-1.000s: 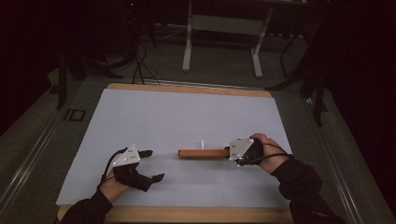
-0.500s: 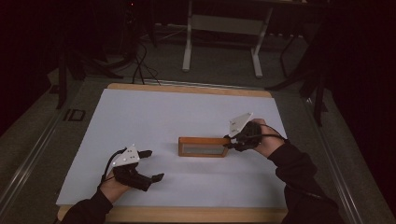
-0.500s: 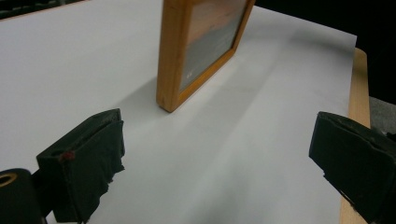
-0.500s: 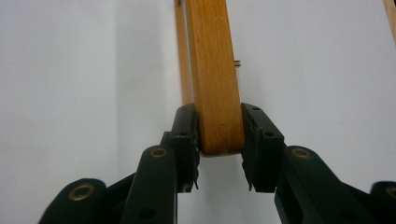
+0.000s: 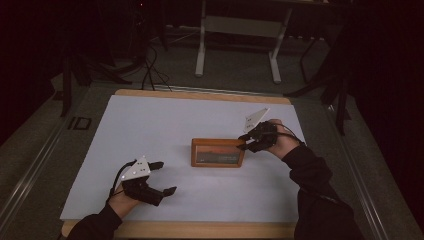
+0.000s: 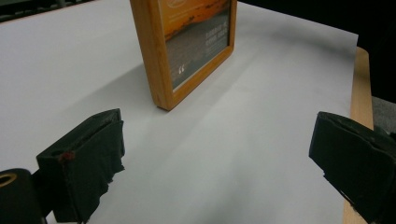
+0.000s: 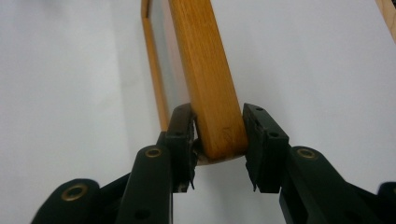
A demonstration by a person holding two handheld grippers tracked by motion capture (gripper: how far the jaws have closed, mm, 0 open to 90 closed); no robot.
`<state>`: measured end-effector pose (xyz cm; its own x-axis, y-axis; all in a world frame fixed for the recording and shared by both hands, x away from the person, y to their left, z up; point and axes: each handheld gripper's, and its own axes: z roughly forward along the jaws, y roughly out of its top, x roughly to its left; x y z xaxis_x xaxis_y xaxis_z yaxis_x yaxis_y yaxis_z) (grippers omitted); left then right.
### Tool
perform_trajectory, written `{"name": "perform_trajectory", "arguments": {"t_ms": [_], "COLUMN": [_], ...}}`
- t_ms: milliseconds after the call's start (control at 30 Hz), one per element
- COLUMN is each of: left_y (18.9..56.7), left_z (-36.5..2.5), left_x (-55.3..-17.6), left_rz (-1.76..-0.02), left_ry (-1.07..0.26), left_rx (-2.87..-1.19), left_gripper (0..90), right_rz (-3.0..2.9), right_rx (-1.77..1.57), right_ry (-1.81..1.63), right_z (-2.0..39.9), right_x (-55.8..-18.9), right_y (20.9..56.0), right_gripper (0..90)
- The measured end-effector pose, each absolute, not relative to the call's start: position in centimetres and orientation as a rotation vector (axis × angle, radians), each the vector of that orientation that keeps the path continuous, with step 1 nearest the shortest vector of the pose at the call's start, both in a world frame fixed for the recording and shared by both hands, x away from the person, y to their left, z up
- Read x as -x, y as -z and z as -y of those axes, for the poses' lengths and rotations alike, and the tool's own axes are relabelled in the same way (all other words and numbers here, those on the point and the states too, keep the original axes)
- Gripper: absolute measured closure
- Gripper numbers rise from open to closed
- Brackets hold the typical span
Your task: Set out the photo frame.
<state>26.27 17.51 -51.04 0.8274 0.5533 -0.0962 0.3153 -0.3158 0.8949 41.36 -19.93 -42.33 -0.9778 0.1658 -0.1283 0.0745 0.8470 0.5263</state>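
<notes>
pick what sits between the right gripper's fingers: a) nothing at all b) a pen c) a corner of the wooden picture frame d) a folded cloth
c: in the right gripper view, the right gripper has the end of the wooden picture frame between its fingers, and the high view shows it at the frame's right end.

Picture frame (image 7: pixel 208 79): light wood, smooth, satin; glazed front glossy. Table cover (image 5: pixel 165 130): matt white, paper-like, perhaps laminate. Table edge (image 6: pixel 362 79) at 3 o'clock: pale wood. Right gripper (image 7: pixel 219 140): matt black plastic, brass-coloured rivets.

text: none legible | picture frame (image 6: pixel 187 46) print (white lettering) too blurred
</notes>
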Motion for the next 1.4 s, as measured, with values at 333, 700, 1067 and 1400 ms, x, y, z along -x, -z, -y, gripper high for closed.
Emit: {"name": "perform_trajectory", "arguments": {"t_ms": [333,700,1067,1400], "left_y": [51.3,51.6,51.6,51.7], "left_z": [-17.6,-17.5,-17.4,-17.4], "left_x": [-26.3,-26.4,-26.4,-26.4], "left_rz": [-0.657,-0.657,-0.652,-0.651], "left_ry": [-0.270,-0.258,-0.258,-0.258], "left_rx": [-1.932,-1.934,-1.942,-1.941], "left_gripper": [3.7,3.7,3.7,3.7], "right_rz": [-2.852,-2.890,-2.913,-2.882], "right_rx": [-0.235,-0.238,-0.265,-0.332], "right_ry": [-0.813,-0.830,-0.805,-0.816], "right_z": [19.7,19.7,19.5,19.5], "right_x": [-43.0,-44.4,-44.8,-44.4], "right_y": [42.7,43.0,42.8,43.0], "right_gripper": [63.8,62.7,62.6,59.3]}}
